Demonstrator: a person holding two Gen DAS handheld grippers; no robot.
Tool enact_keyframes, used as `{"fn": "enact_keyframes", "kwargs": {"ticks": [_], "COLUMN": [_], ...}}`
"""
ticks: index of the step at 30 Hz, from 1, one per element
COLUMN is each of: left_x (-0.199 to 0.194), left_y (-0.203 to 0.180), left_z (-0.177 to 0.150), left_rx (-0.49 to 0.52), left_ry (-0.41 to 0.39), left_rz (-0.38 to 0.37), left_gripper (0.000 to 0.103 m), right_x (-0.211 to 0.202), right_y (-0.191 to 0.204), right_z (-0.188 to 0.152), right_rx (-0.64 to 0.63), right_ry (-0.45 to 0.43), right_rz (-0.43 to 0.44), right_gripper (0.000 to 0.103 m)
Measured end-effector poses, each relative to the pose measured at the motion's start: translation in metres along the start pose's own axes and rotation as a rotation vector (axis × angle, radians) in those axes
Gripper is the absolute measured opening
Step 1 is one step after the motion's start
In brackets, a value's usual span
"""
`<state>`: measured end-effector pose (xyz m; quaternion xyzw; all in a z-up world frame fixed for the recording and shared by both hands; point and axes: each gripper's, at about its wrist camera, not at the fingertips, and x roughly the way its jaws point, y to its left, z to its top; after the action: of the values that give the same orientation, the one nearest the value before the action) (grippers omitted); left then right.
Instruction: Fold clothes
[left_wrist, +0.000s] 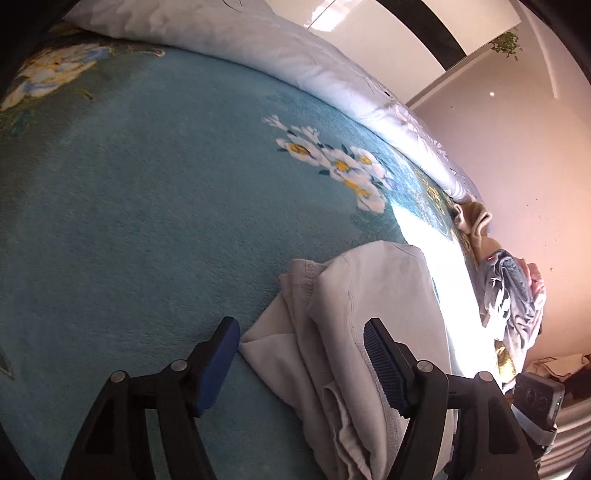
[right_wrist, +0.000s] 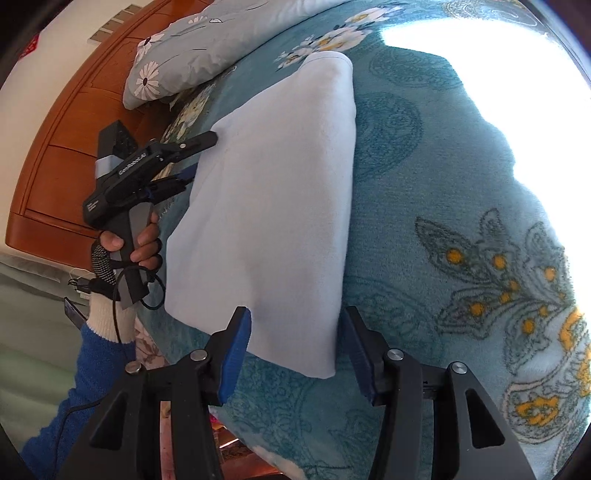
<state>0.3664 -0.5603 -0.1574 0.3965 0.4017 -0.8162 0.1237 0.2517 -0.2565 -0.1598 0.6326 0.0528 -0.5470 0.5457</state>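
A pale, folded garment (right_wrist: 280, 192) lies flat on the teal flowered blanket (right_wrist: 424, 177) of a bed. My right gripper (right_wrist: 297, 354) hangs over its near end, jaws apart, the cloth's corner between the blue pads with no visible pinch. My left gripper (right_wrist: 197, 157), held in a person's hand (right_wrist: 144, 243), stands open at the garment's left edge. In the left wrist view the garment (left_wrist: 369, 295) shows layered folds and a stitched hem. There my left gripper (left_wrist: 301, 363) is wide open astride the folds, one pad over the cloth, the other beside it above the blanket (left_wrist: 129, 192).
A white quilt (left_wrist: 258, 48) runs along the far side of the bed. A heap of loose clothes (left_wrist: 513, 295) lies at the bed's right edge. A daisy-print pillow (right_wrist: 192, 48) rests against the wooden headboard (right_wrist: 74, 122). Bright sunlight washes out part of the blanket.
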Motion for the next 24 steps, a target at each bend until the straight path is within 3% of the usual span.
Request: {"fn": "enact_keyframes", "kwargs": {"ticks": [6, 8, 11, 12, 15, 18, 24], "left_x": [0.007, 0.010, 0.008, 0.003, -0.022, -0.061, -0.161], "left_y": [-0.007, -0.010, -0.010, -0.009, -0.011, -0.015, 0.002], "left_z": [0.000, -0.002, -0.004, -0.005, -0.009, -0.018, -0.058], "left_rx": [-0.003, -0.004, -0.046, -0.064, -0.084, -0.065, -0.099], "left_ry": [-0.005, 0.000, -0.025, -0.042, -0.102, -0.172, -0.341], "left_rz": [-0.059, -0.035, -0.044, -0.057, -0.090, -0.079, -0.052], "left_gripper": [0.067, 0.035, 0.017, 0.016, 0.014, 0.013, 0.013], "right_x": [0.001, 0.001, -0.002, -0.002, -0.006, -0.022, -0.040], "right_y": [-0.003, -0.004, -0.010, -0.011, -0.004, 0.018, 0.066], "right_z": [-0.007, -0.008, -0.009, -0.008, 0.005, 0.027, 0.088], "right_rx": [0.046, 0.060, 0.081, 0.094, 0.069, -0.060, -0.265], "right_ry": [-0.027, -0.040, -0.047, -0.047, -0.030, -0.019, 0.032], "right_rz": [0.050, 0.053, 0.046, 0.058, 0.075, 0.040, 0.078], "right_gripper": [0.055, 0.049, 0.017, 0.011, 0.010, 0.009, 0.009]}}
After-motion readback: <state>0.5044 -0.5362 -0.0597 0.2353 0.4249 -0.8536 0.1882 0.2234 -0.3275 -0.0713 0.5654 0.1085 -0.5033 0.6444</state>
